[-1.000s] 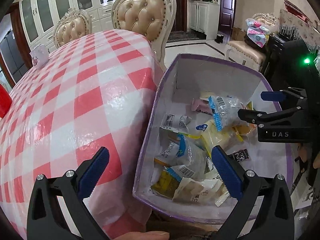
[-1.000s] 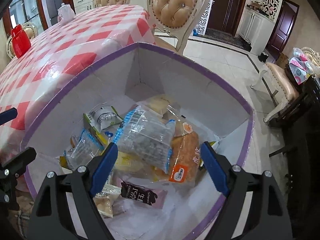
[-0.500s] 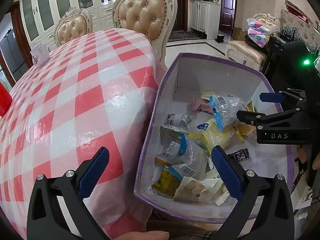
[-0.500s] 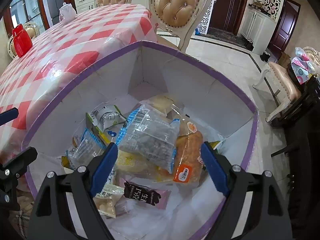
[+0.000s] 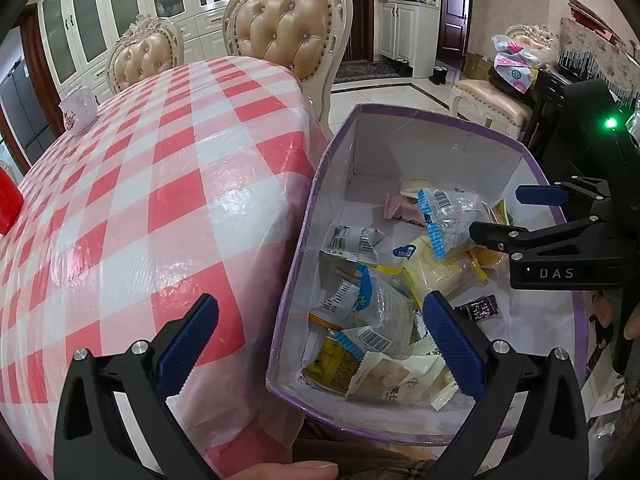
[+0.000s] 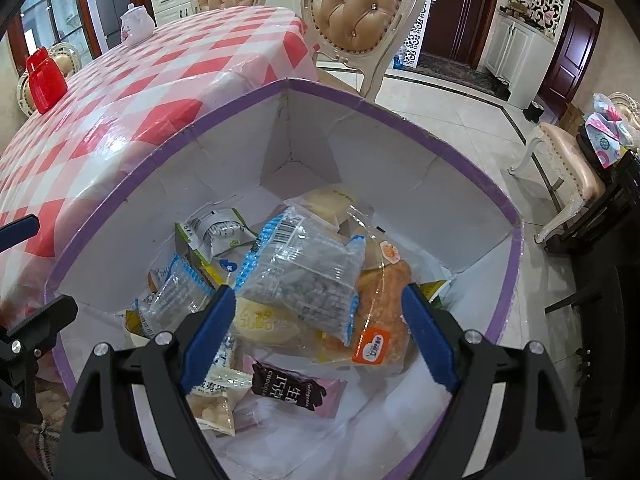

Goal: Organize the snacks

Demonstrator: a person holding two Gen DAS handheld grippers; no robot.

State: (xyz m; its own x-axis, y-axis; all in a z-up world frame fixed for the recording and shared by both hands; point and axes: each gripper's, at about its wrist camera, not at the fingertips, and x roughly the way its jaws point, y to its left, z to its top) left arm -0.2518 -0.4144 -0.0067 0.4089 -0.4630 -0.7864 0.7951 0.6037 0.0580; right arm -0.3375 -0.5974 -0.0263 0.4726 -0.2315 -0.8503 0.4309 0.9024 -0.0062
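Note:
A purple-rimmed cardboard box (image 5: 400,111) (image 6: 380,152) stands beside the table edge and holds several wrapped snacks. On top lies a clear bag with a blue edge (image 6: 304,272) (image 5: 452,216). An orange bread packet (image 6: 380,312) and a dark chocolate wrapper (image 6: 288,390) (image 5: 478,308) lie around it. My right gripper (image 6: 319,298) (image 5: 498,214) hangs open just above the pile and holds nothing. My left gripper (image 5: 320,312) (image 6: 36,270) is open too, straddling the box's left wall from above without touching it.
The table with the red-and-white check cloth (image 5: 160,200) (image 6: 160,80) lies left of the box. It carries a white lidded pot (image 6: 136,24) and a red container (image 6: 44,80). Tufted chairs (image 5: 288,28) stand behind. A thumb (image 5: 296,470) shows at the bottom edge.

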